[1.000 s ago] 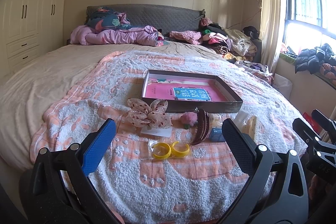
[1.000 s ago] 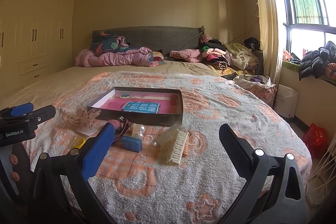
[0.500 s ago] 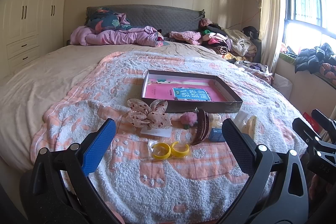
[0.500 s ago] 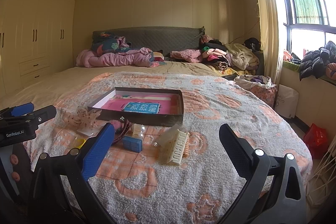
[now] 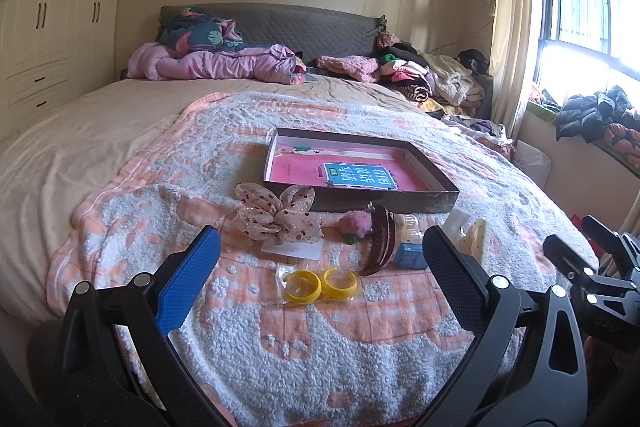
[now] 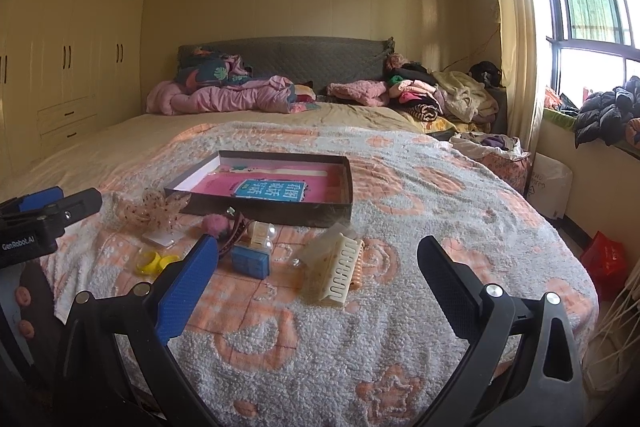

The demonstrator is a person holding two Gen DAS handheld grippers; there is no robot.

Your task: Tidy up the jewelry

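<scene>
Our left hand-held gripper (image 5: 320,273) and right hand-held gripper (image 6: 318,273) hang spread and empty at the bottom of their frames. Just beyond, yellow hoops (image 5: 320,284) and cream claw clip (image 6: 344,269) lie loose, awaiting the box (image 5: 382,205) at centre, we judge.

Fleecy nubbly blanket (image 5: 304,343), glossy plastic yellow bangles (image 5: 320,283)
</scene>
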